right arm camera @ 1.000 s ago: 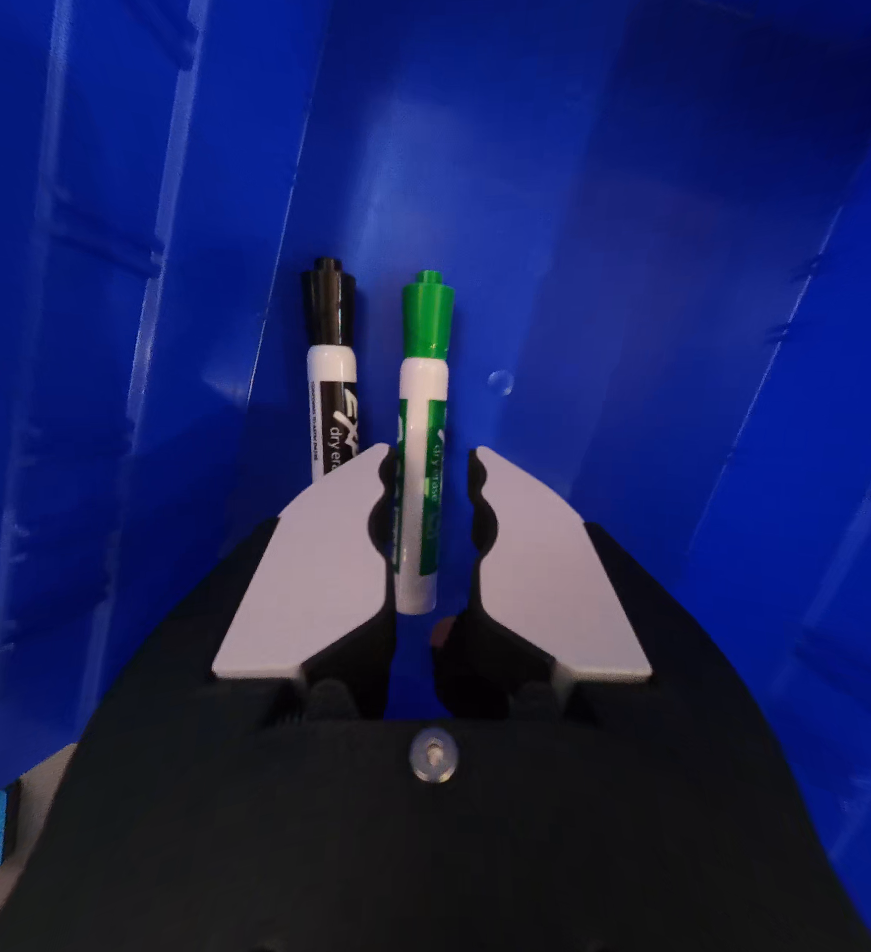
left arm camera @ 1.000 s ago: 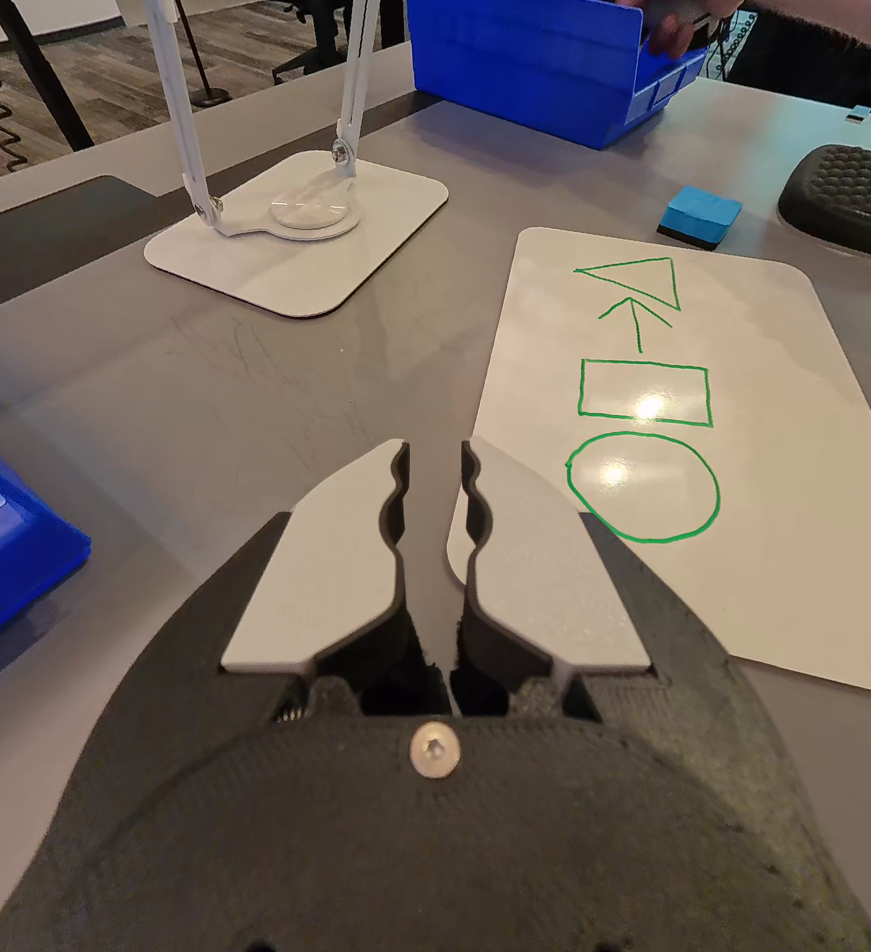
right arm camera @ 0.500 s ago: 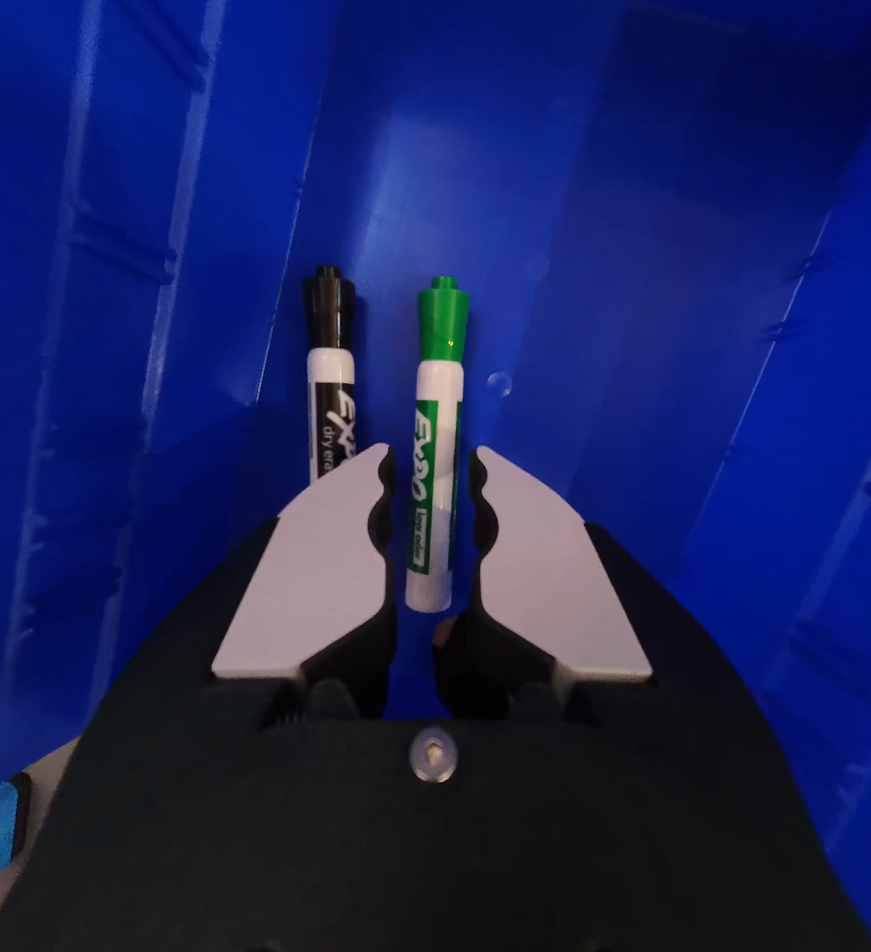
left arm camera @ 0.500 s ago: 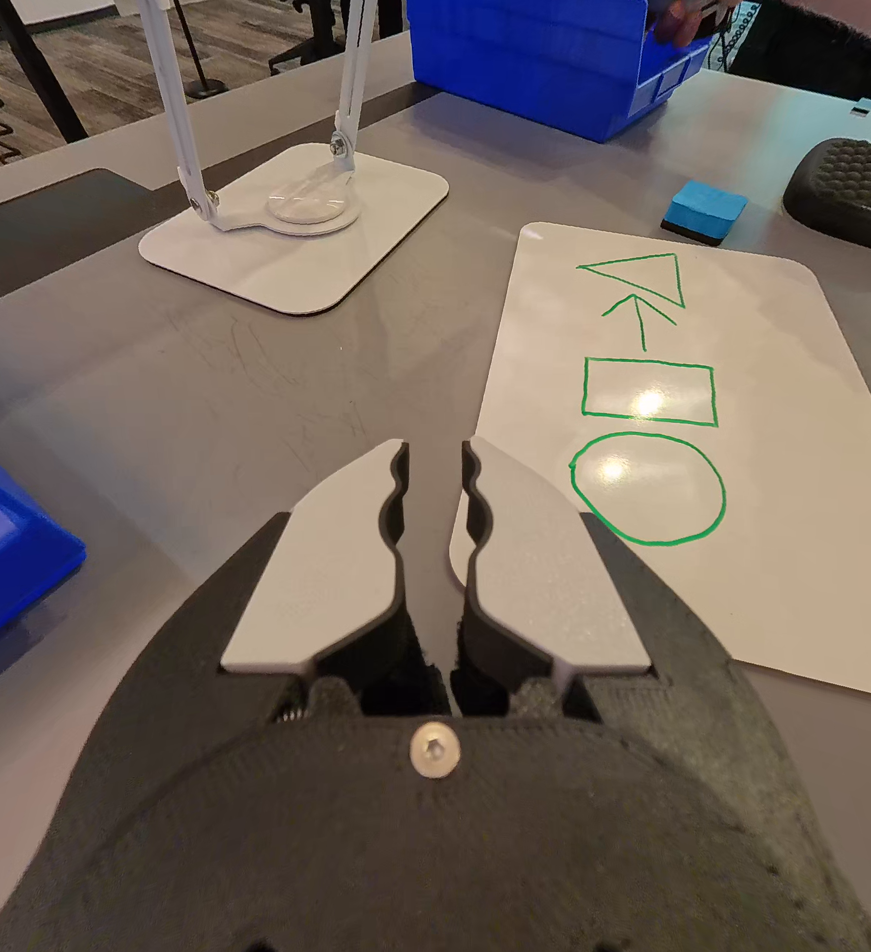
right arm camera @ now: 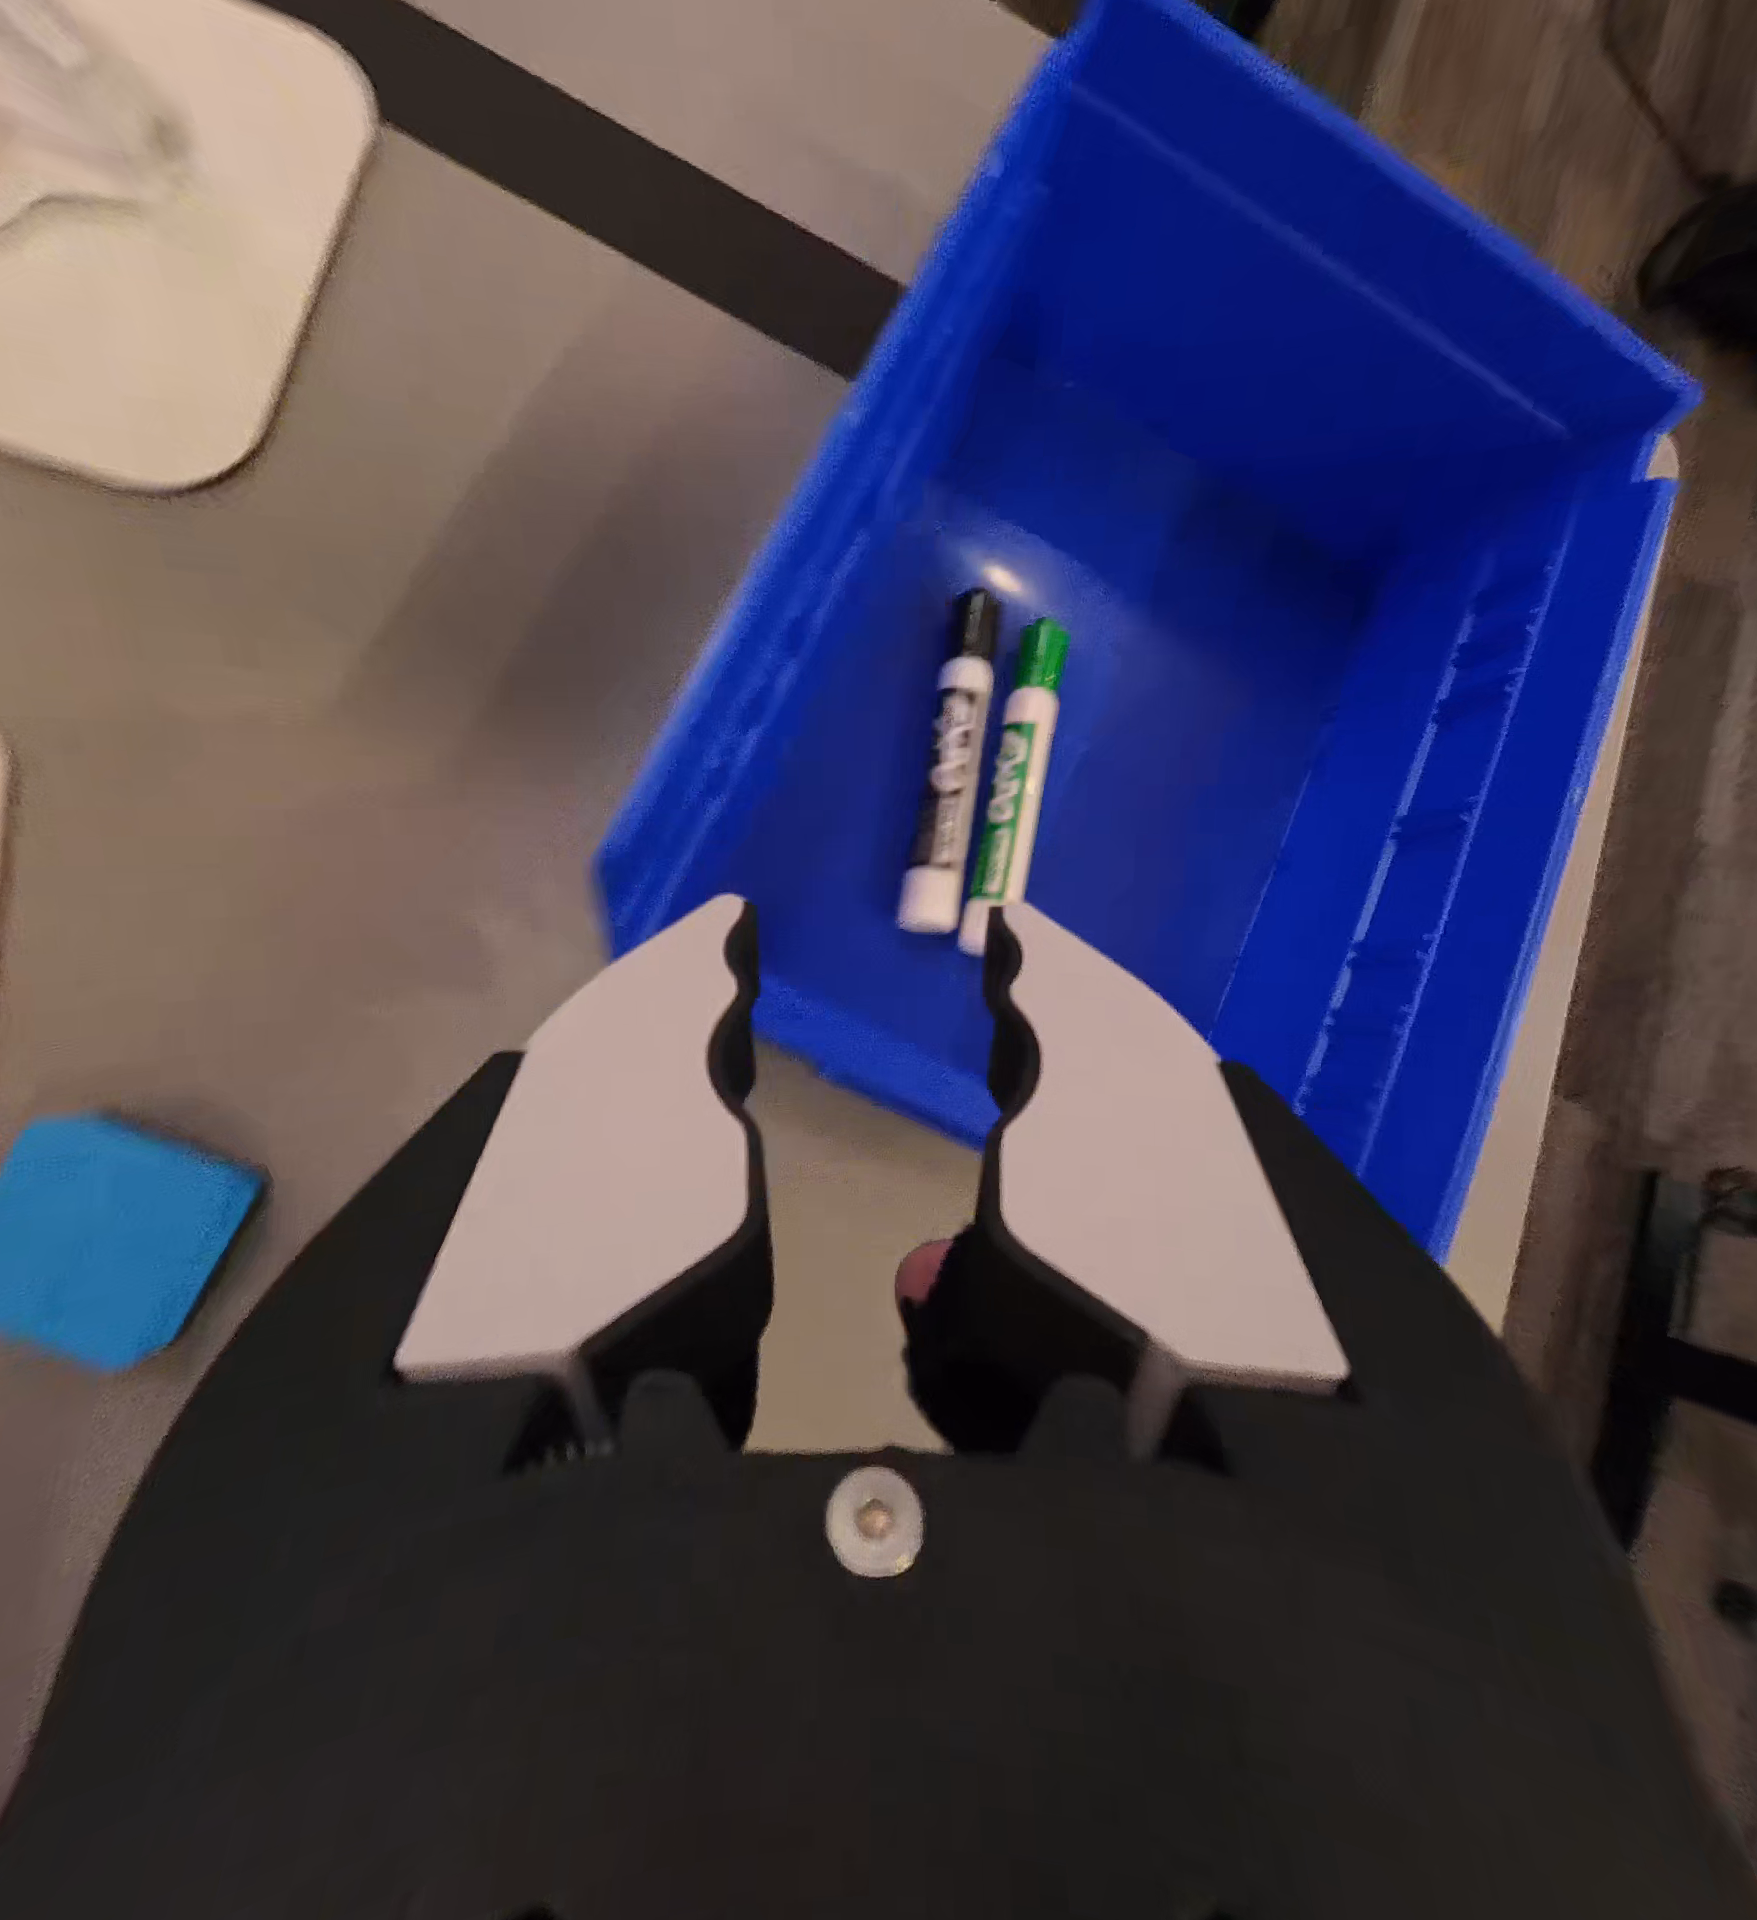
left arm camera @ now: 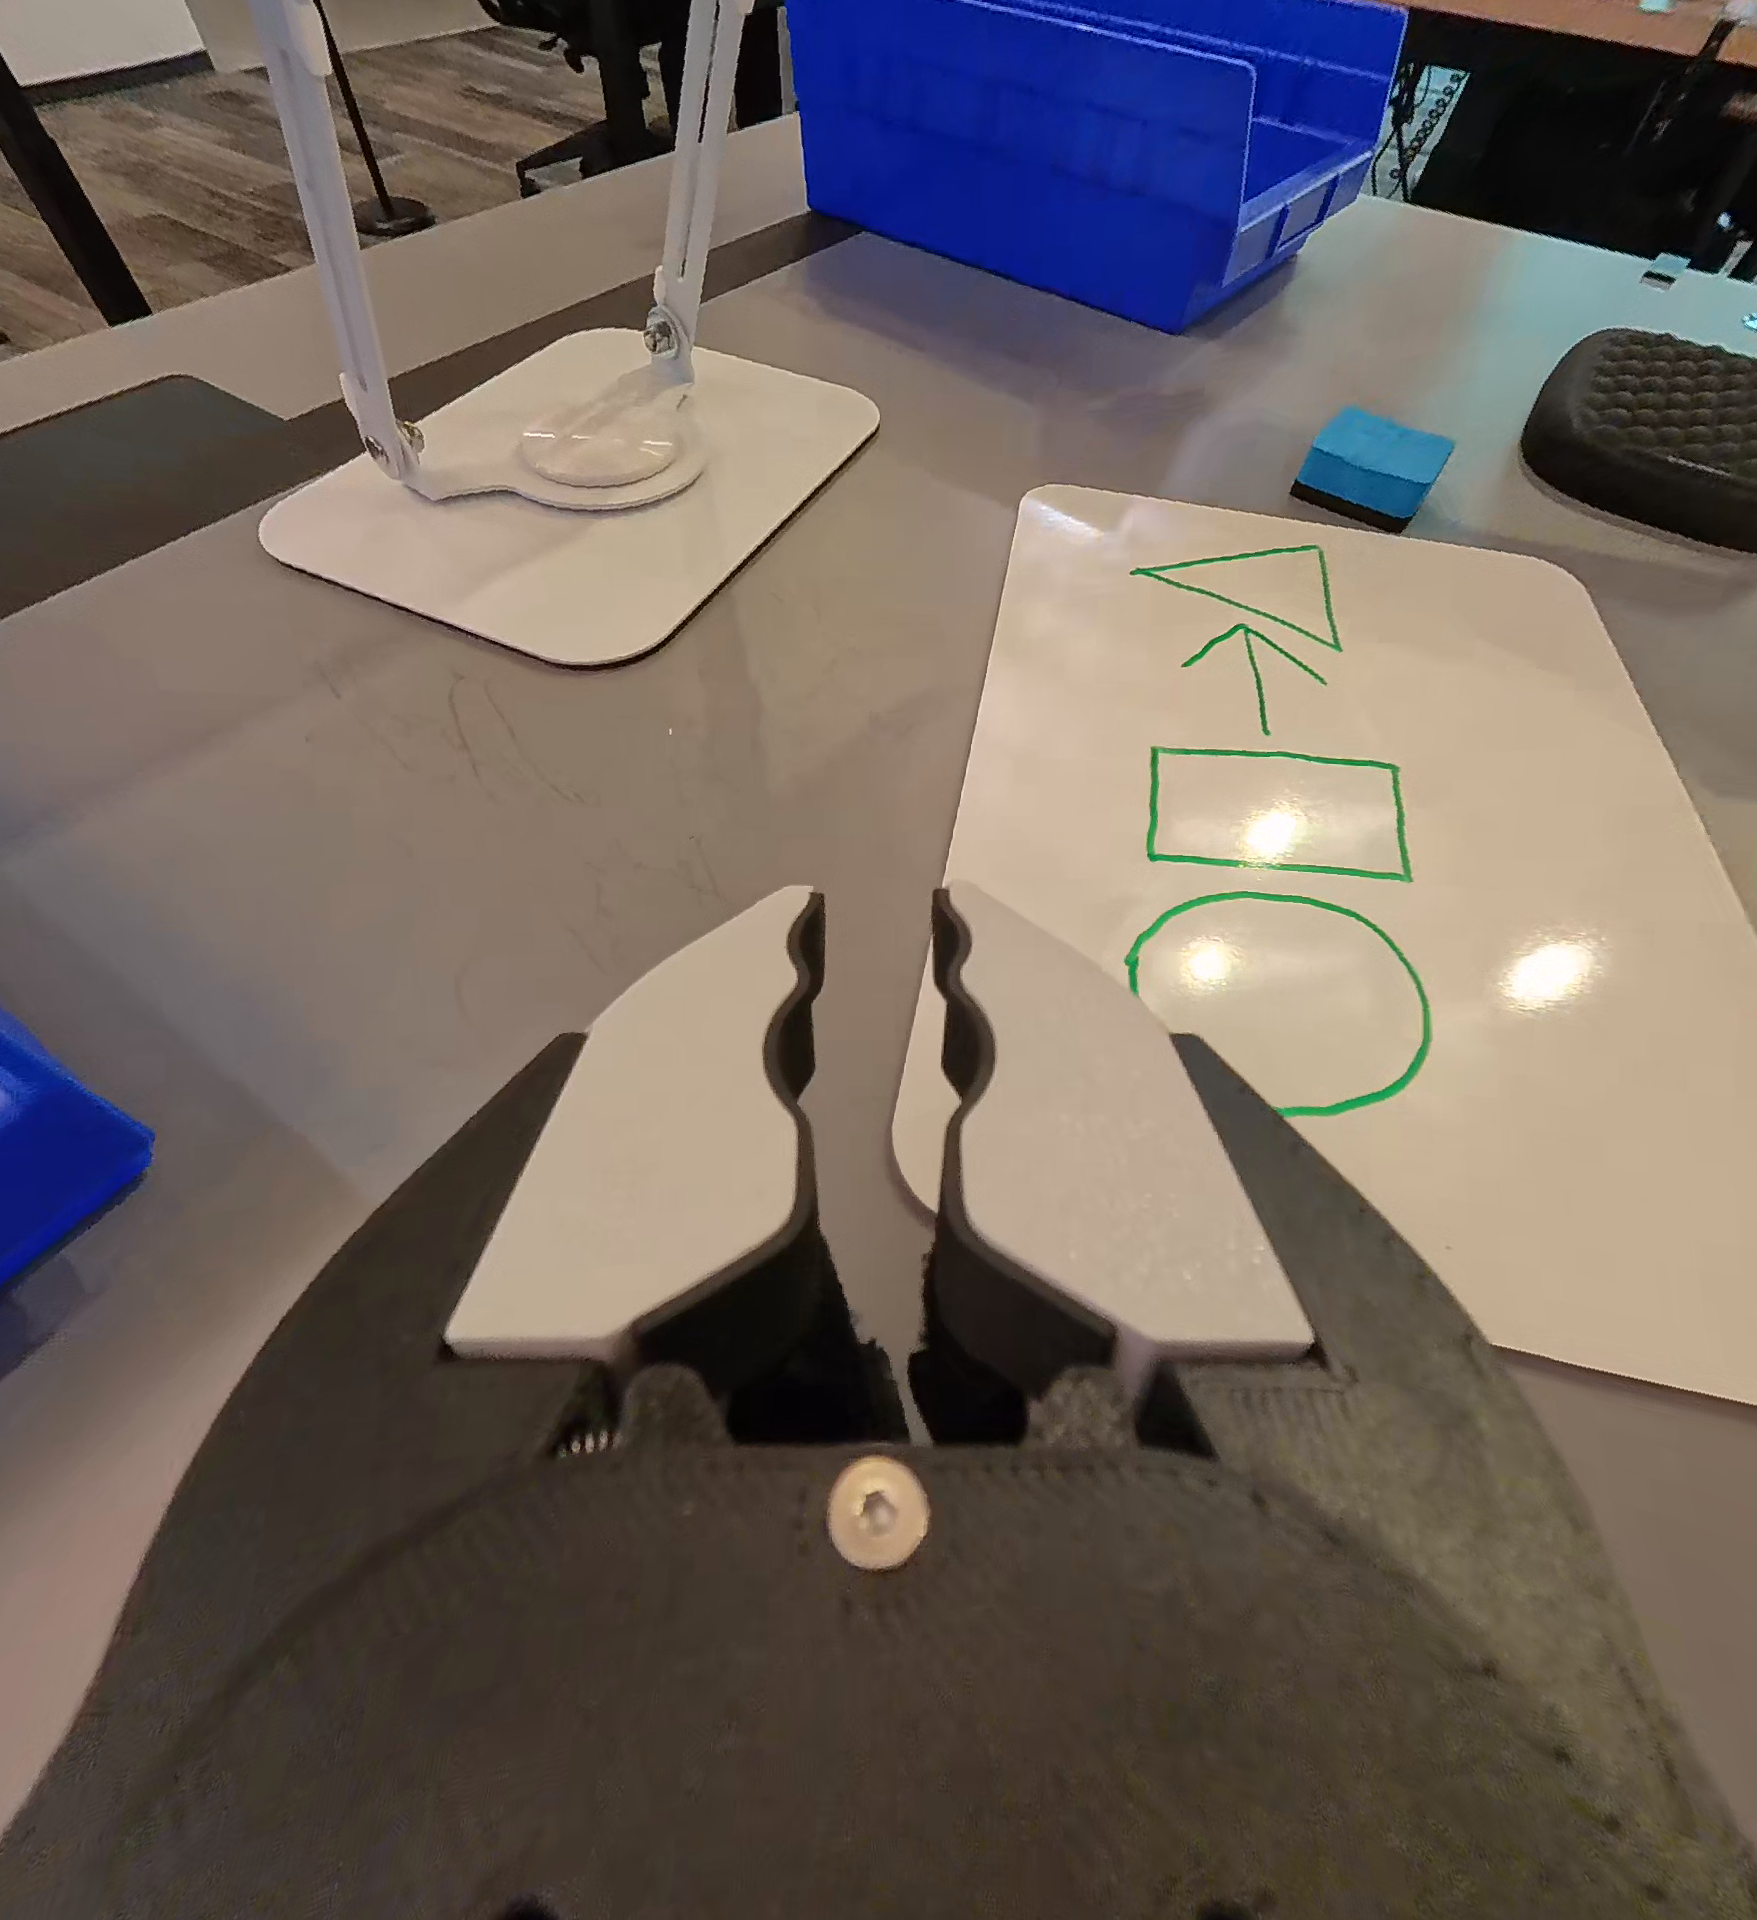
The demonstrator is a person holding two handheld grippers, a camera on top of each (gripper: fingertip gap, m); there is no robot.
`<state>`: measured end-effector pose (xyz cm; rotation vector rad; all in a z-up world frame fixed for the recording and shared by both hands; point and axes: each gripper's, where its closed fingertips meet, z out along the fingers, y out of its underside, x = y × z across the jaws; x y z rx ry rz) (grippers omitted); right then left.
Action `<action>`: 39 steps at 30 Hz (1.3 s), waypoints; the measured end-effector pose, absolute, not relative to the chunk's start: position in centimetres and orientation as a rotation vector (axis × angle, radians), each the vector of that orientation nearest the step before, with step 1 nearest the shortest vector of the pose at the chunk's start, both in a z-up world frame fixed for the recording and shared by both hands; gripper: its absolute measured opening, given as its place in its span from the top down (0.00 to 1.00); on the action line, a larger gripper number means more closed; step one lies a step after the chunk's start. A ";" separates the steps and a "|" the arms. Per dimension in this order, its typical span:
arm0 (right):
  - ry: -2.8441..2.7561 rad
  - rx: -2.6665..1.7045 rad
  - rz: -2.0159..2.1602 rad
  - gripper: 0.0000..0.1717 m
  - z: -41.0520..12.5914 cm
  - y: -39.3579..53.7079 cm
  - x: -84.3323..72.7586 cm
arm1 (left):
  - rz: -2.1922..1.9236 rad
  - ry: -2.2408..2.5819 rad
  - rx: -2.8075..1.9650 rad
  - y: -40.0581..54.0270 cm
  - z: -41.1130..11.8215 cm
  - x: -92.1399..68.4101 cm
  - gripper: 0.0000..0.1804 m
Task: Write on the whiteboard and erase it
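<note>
Plainly, the right gripper (right arm camera: 866, 925) hangs with its fingers spread wide and bare above the near wall of the blue bin (right arm camera: 1300, 582), where a green marker (right arm camera: 1017, 774) and a black marker (right arm camera: 952, 758) lie side by side. Narrowly parted and bare, the left gripper (left arm camera: 876, 914) hovers over the grey counter (left arm camera: 354, 831) at the whiteboard (left arm camera: 1580, 1195) edge. Green shapes cover the board, and the blue eraser (left arm camera: 1376, 467) lies just beyond its far end.
</note>
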<state>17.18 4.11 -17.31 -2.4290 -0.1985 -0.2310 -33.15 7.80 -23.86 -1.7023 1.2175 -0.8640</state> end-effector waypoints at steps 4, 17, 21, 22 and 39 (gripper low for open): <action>-0.332 -2.395 -0.251 0.72 -16.6 -0.6 11.7 | -0.883 1.217 -1.684 7.6 -23.5 -33.1 0.89; -0.246 -2.241 -0.344 0.70 -17.5 -13.9 -2.5 | -0.926 1.224 -1.692 7.5 -23.8 -33.1 0.88; -0.135 -2.225 -0.289 0.67 -18.7 -16.7 -3.1 | -0.897 1.246 -1.661 7.1 -23.5 -33.1 0.88; -0.110 -2.207 -0.268 0.66 -18.7 -16.9 -3.2 | -0.898 1.243 -1.651 7.0 -23.4 -33.1 0.88; 0.001 -2.320 -0.237 0.53 -24.5 -10.2 -1.4 | -0.847 1.252 -1.627 6.9 -23.1 -33.1 0.88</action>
